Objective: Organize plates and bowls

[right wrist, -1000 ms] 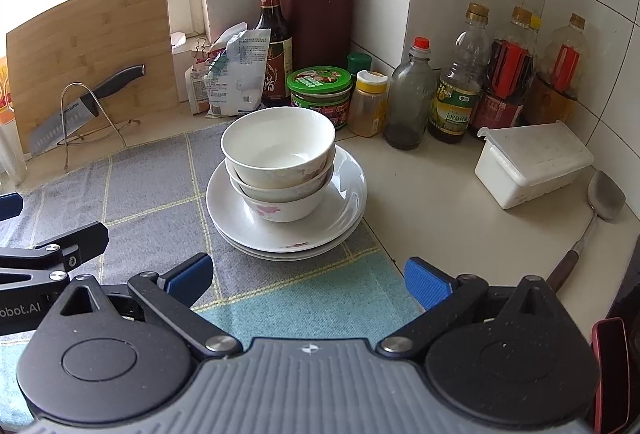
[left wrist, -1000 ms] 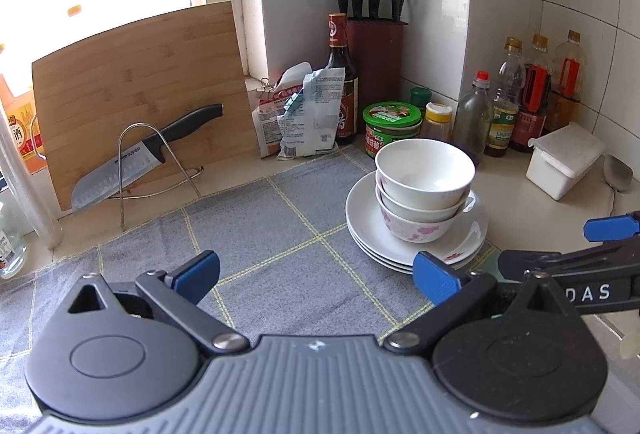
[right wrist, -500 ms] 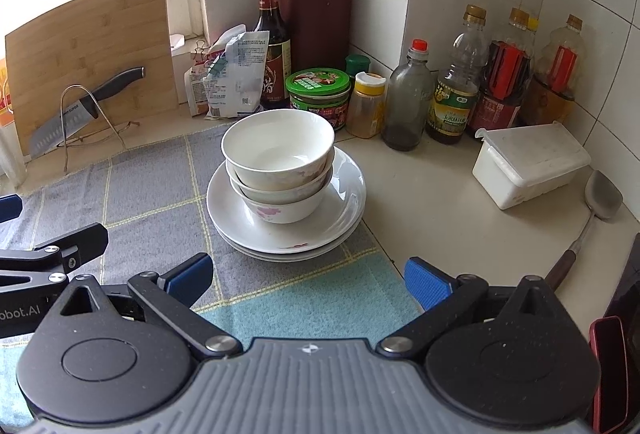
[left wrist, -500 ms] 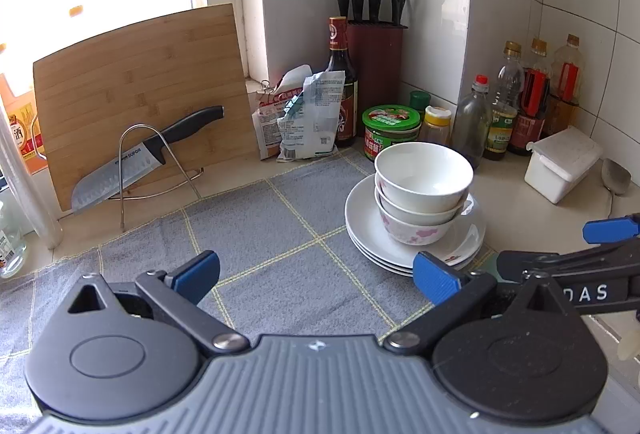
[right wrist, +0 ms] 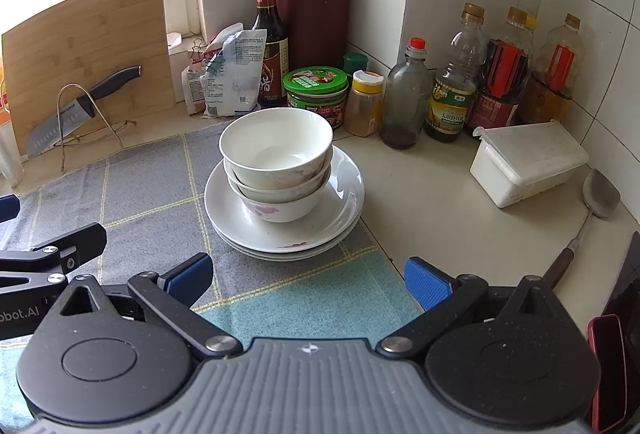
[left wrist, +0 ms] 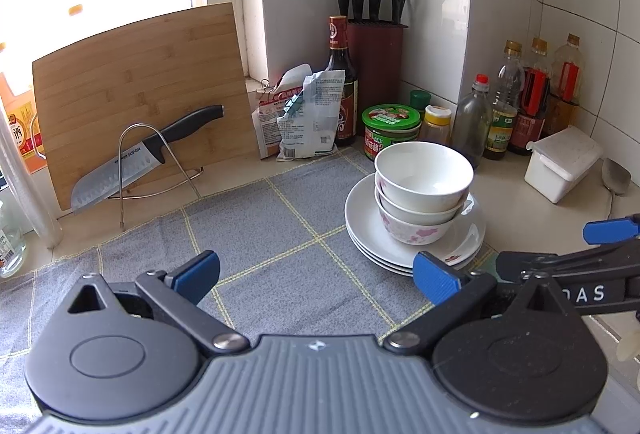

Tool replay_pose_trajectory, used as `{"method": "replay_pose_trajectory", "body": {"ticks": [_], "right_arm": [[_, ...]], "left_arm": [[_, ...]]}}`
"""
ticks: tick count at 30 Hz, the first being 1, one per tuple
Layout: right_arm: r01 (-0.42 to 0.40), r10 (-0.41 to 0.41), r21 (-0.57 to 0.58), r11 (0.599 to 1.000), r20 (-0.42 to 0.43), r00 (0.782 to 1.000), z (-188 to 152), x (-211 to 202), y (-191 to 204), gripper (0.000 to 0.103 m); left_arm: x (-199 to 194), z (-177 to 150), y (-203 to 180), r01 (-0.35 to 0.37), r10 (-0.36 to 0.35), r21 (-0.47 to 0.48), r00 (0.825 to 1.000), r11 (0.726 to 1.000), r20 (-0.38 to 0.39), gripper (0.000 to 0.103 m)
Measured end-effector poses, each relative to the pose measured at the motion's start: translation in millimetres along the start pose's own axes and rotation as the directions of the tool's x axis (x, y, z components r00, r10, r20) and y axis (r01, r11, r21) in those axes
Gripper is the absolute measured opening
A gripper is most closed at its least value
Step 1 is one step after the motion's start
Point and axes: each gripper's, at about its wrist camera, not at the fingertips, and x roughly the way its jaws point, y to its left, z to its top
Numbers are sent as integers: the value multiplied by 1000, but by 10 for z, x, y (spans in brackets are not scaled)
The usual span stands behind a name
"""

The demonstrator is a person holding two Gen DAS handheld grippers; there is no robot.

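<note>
Three white bowls (left wrist: 424, 190) (right wrist: 276, 158) are nested one inside another on a stack of white plates (left wrist: 364, 230) (right wrist: 344, 206), all resting on the grey checked cloth (left wrist: 256, 234) (right wrist: 144, 186). The lowest bowl has pink flowers. My left gripper (left wrist: 316, 274) hovers open over the cloth, to the near left of the stack, with nothing between its fingers. My right gripper (right wrist: 306, 280) is open too, just in front of the plates and holding nothing. Each gripper's arm shows at the edge of the other's view.
A bamboo cutting board (left wrist: 140, 90) and a knife on a wire stand (left wrist: 144, 158) are at the back left. A knife block (right wrist: 312, 18), sauce bottles (right wrist: 452, 90), a green-lidded jar (right wrist: 316, 94) and packets line the wall. A white lidded box (right wrist: 528, 162) and a spatula (right wrist: 592, 206) lie at the right.
Both grippers have drawn back slightly from the stack; the bowls and plates have not moved. Both stay open.
</note>
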Motion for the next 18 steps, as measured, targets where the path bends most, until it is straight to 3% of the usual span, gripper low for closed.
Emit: {"method": "replay_pose_trajectory", "body": {"ticks": [18], "right_arm": [[11,-11,-8,1000,-2,1000,3,-1,19,103]], "left_arm": [[5,5,5,0,0,-2,1000,1000,-3,102]]}}
